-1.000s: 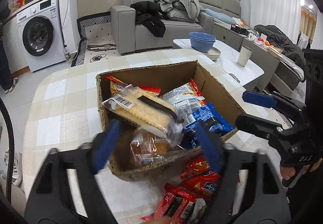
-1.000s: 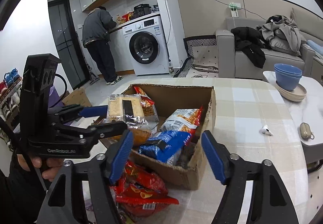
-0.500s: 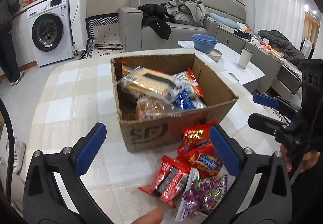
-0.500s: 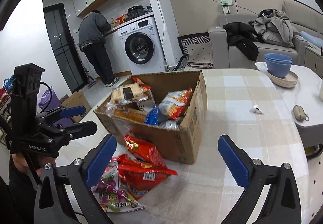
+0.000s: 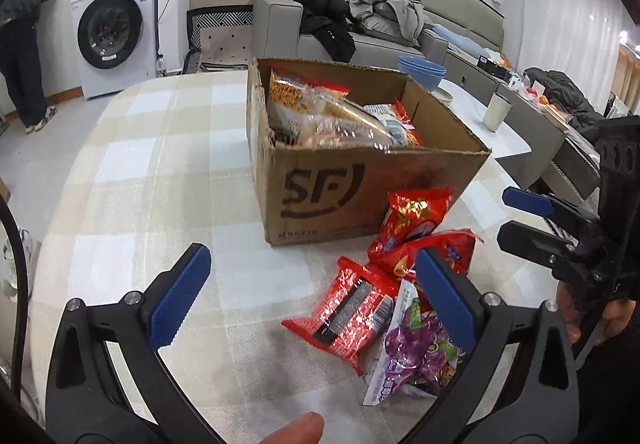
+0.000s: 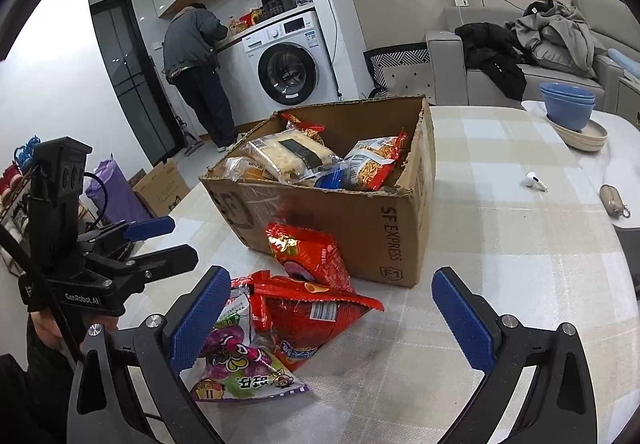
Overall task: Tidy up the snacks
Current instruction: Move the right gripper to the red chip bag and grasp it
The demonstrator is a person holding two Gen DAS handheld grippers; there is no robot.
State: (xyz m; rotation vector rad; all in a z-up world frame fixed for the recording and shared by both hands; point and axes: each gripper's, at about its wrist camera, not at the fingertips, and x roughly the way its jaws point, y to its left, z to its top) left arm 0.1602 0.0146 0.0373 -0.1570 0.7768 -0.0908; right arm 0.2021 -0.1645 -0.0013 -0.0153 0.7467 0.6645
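While both grippers hang empty with their jaws spread wide, the job sits between packets: the cardboard box [image 6: 340, 204] in the middle of the tabletop [image 6: 500, 244] already holds several snacks, and four packets lie loose just in front of its near wall. The left gripper [image 5: 316, 300] is over bare cloth beside the flat red packet [image 5: 352, 314], with the purple packet [image 5: 416, 352] under its right-hand finger. The right gripper [image 6: 332, 316] frames the big red bag [image 6: 308, 324]; a second red bag [image 6: 308, 252] leans against the box.

The next move, I judge, is to close on one loose packet and lift it over the box rim. The packets overlap, so a grab may drag a neighbour, and the crinkly film could slip. The box is heaped near its top, leaving little room.

Toward the far right edge of the tabletop lie an earbud [image 6: 534, 180] and a small tan case [image 6: 612, 200], well clear; blue bowls [image 6: 568, 106] stand beyond.
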